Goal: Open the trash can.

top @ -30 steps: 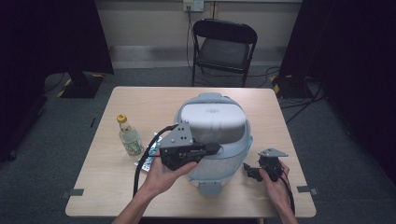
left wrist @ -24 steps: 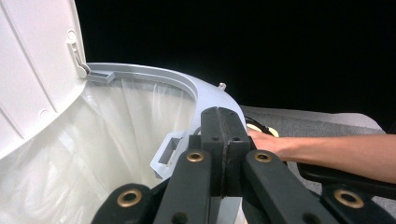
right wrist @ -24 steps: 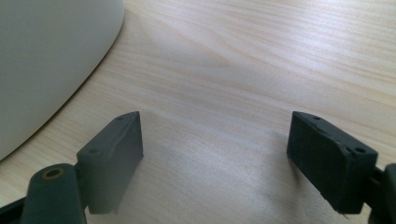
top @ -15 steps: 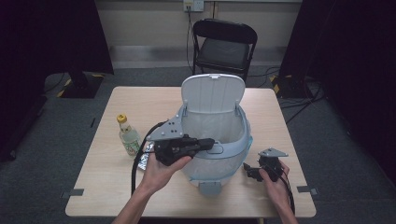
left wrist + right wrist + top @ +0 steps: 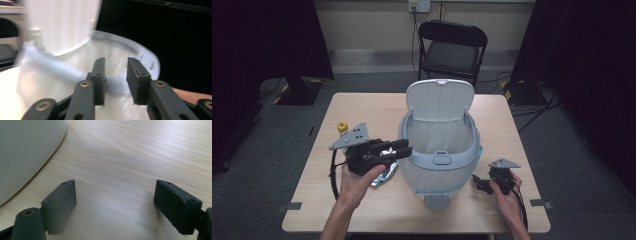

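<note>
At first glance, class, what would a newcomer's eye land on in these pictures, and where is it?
The big white bin in the middle of the wooden table, its lid standing open towards the far side. Next, the left gripper held just left of the bin's rim, and the right gripper low on the table at the bin's right.

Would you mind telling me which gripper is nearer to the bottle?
Left. The left gripper sits beside the bottle; the right gripper lies beyond the bin.
</note>
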`<state>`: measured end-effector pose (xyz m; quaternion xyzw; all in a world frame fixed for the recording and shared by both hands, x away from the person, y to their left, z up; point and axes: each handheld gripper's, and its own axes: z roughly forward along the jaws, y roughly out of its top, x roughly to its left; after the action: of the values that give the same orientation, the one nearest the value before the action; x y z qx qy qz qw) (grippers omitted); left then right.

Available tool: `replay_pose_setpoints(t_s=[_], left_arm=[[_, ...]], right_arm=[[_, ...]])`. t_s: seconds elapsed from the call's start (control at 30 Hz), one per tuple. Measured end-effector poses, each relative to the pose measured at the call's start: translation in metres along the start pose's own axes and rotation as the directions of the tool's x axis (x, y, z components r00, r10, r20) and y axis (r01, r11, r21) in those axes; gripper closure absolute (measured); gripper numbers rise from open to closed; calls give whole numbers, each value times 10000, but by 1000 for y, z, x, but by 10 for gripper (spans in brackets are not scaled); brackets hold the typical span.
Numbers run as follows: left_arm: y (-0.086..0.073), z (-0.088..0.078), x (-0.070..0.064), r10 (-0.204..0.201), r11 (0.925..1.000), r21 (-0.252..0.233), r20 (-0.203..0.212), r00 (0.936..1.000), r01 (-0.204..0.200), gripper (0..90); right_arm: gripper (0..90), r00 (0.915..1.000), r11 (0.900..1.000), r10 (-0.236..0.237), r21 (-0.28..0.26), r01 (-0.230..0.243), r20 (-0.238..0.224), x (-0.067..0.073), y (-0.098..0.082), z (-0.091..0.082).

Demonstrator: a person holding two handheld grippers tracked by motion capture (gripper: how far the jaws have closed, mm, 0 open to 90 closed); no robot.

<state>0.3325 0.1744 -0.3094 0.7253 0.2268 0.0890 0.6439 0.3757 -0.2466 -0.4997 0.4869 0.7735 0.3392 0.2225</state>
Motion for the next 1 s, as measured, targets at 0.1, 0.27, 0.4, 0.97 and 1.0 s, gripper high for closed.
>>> replay_pose_setpoints(t_s=[0.1,0.27,0.4,0.97,1.0], left_arm=[[-3,-15,4,59,10000,7,-230,9997,-59,680],[-18,-27,15,-513,9983,269,-276,9983,520,672],[-44,-34,31,-998,9887,1032,-916,9908,1092,703],[-132,-58,89,-1814,9171,2830,-3308,9261,2808,498],[-136,-59,93,-1809,9127,2927,-3364,9242,2852,488]], right_arm=[[173,10000,10000,-3,-3,3,-3,0,0,0],[174,10000,10000,1,0,-1,-2,0,0,0],[173,10000,10000,-2,1,2,-2,0,0,0],[173,10000,10000,-2,0,2,-2,0,0,0],[173,10000,10000,-2,0,2,-2,0,0,0]])
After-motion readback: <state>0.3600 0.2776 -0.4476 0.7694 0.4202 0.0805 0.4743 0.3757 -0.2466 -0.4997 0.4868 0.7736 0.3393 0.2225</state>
